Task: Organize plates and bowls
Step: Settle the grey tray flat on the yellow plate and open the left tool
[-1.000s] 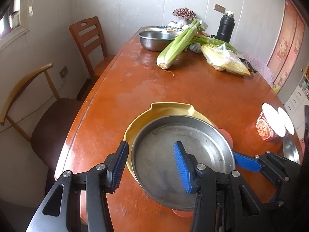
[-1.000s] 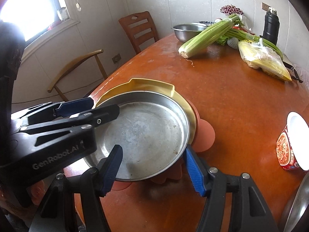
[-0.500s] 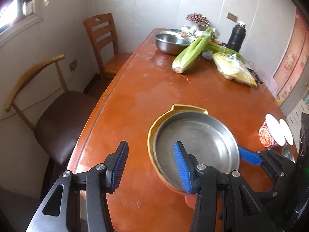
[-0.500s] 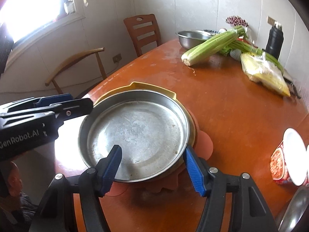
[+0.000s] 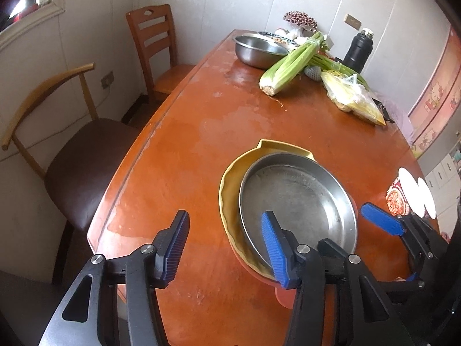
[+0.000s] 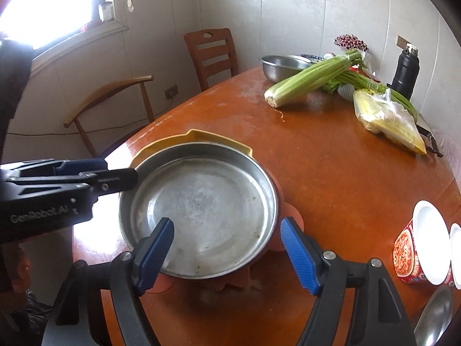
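Seen from the left wrist: a stack near the close end of the tabletop (image 5: 187, 158), with a round steel pan (image 5: 299, 201) on top, sitting inside a yellow plate (image 5: 230, 196), most likely piled that way to save room. Left tool (image 5: 226, 250) low over the stack's near left edge, jaws apart and just now opening wider. One pad in front of the pan's rim, the other out over bare tabletop. Edge of the stack between them in the picture, but no squeezing, so nothing held. Probably kept wide so as not to bump or drag the pan. Far away at the other end, a steel bowl (image 5: 256, 49) beside a bunch of celery (image 5: 288, 63), well apart from the stack and maybe next to be tidied. Seen from the right wrist: same steel pan in the middle, flat and level, with something orange and wavy-edged (image 6: 294, 216) peeking out under the stack; plate or mat, hard to tell. Right tool (image 6: 227, 255) at the pan's near side, jaws wide and just now opening more, near rim between the pads but not pinched, so empty too. Left tool off to the side by the pan's left rim. Both tools close, one on each side, likely for setting the wide pan down evenly. Off to the right, a noodle cup (image 6: 409, 256) and the edge of another steel dish (image 6: 435, 314), apart from the stack.
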Demonstrator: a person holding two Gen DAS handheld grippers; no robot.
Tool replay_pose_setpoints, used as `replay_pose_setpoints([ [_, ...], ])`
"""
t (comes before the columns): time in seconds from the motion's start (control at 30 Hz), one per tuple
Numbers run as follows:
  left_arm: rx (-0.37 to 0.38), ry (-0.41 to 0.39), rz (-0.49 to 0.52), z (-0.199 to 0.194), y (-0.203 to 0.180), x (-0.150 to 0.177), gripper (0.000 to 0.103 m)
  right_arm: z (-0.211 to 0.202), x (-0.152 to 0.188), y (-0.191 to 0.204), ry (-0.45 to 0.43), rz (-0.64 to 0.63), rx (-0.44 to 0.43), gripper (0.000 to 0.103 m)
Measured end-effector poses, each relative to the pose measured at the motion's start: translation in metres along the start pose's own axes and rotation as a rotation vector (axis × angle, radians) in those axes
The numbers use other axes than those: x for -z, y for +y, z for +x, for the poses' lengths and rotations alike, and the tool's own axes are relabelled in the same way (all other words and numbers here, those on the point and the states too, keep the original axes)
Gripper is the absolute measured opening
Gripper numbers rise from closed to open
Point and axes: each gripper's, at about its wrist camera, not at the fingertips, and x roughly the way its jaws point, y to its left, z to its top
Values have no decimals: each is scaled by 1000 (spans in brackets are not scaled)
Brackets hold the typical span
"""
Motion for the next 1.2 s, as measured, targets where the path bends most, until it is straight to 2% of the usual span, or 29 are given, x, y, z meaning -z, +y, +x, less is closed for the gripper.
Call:
replay_pose_setpoints([
  [0.17, 57, 30, -36, 5, 4, 1, 56, -13, -3, -18, -23, 43, -18, 79],
  [0.3, 117, 62, -97, 13, 9, 1, 56, -12, -2, -37, 5, 90, -43, 82],
  [0.43, 109, 85, -106, 22, 5, 2, 56, -4, 0, -48, 34, 127, -50, 82],
  [0.67, 149, 137, -108, 38, -3, 4, 56, 10, 4, -49, 83, 142, -80, 82],
  [0.93, 124, 150, -81, 45, -16, 3, 60, 23, 9, -50, 129, 149, -119, 82],
  [1.2, 128, 157, -55, 54, -33, -5, 62, 28, 8, -52, 133, 139, -72, 81],
])
